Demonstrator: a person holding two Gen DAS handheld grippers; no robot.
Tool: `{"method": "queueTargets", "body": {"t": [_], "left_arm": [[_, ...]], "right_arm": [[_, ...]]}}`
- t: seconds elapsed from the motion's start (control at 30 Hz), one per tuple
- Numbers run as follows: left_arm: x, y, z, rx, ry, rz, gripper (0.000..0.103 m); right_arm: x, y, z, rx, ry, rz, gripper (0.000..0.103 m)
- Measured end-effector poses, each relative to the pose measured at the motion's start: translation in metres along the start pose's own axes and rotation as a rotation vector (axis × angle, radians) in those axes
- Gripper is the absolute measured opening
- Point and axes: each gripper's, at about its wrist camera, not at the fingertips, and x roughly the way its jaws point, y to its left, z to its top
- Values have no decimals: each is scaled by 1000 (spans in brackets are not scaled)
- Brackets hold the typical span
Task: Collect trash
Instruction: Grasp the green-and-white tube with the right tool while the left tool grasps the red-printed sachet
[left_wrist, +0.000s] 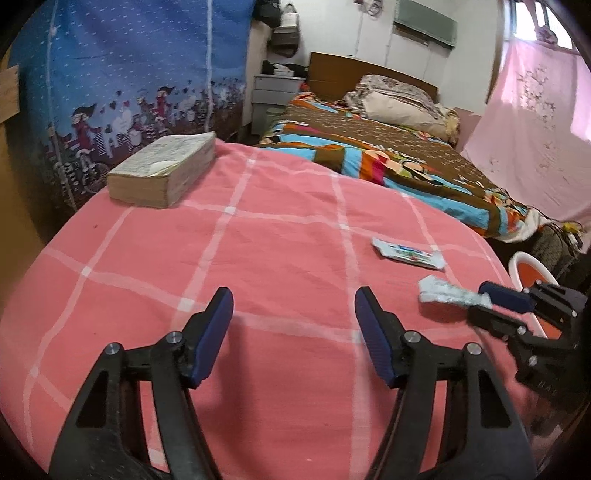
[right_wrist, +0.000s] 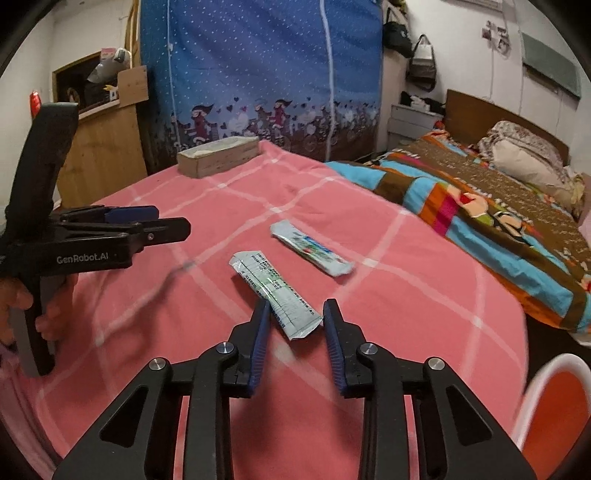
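Two pale wrappers lie on the pink checked cloth (right_wrist: 221, 206). The near wrapper (right_wrist: 273, 291) has its near end between the fingers of my right gripper (right_wrist: 295, 314), which stands open around it without closing on it. In the left wrist view that wrapper (left_wrist: 443, 291) lies at the tips of the right gripper (left_wrist: 491, 306). The far wrapper (right_wrist: 310, 247) lies flat beyond it; it also shows in the left wrist view (left_wrist: 406, 254). My left gripper (left_wrist: 293, 302) is open and empty above the cloth, left of both wrappers; it also shows in the right wrist view (right_wrist: 162, 221).
A thick old book (left_wrist: 166, 166) lies at the far left of the cloth. An orange bin with a white rim (right_wrist: 554, 406) stands below the table's right edge. A bed with a colourful quilt (left_wrist: 388, 147) is behind, and a blue fabric wardrobe (left_wrist: 129, 74) to the left.
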Motion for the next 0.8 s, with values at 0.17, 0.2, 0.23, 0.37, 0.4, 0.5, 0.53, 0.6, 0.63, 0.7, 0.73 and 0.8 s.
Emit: {"method": "queueTargets", "body": {"t": [0.17, 0.2, 0.23, 0.37, 0.4, 0.5, 0.53, 0.6, 0.63, 0.7, 0.73, 0.8], "left_arm": [[9, -13, 11, 50, 10, -62, 71], [12, -17, 14, 74, 9, -60, 71], [15, -21, 17, 99, 9, -59, 71], [32, -35, 27, 189, 33, -93, 71], [37, -37, 30, 212, 42, -100, 71], [53, -46, 41, 255, 74, -133, 71], [58, -47, 45, 257, 84, -156, 71], [66, -49, 51, 258, 103, -201, 71], [69, -50, 54, 260, 110, -212, 70], [78, -54, 57, 274, 133, -246, 70], [81, -56, 58, 284, 146, -264, 70], [83, -62, 57, 311, 161, -296, 70]], "right_arm": [[-21, -28, -11, 57, -21, -75, 27], [-24, -36, -14, 77, -21, -93, 27], [-27, -45, -17, 106, -21, -115, 27], [-28, -72, -27, 213, -20, -149, 27], [-26, -77, -28, 226, -15, -159, 27], [-22, -84, -29, 246, -4, -175, 27], [-21, -87, -31, 251, -1, -176, 27], [-16, -90, -33, 255, 10, -183, 27], [-14, -90, -34, 255, 15, -185, 27], [-13, -93, -36, 264, 15, -178, 27], [-13, -93, -36, 267, 14, -175, 27], [-13, -94, -36, 271, 13, -170, 28]]}}
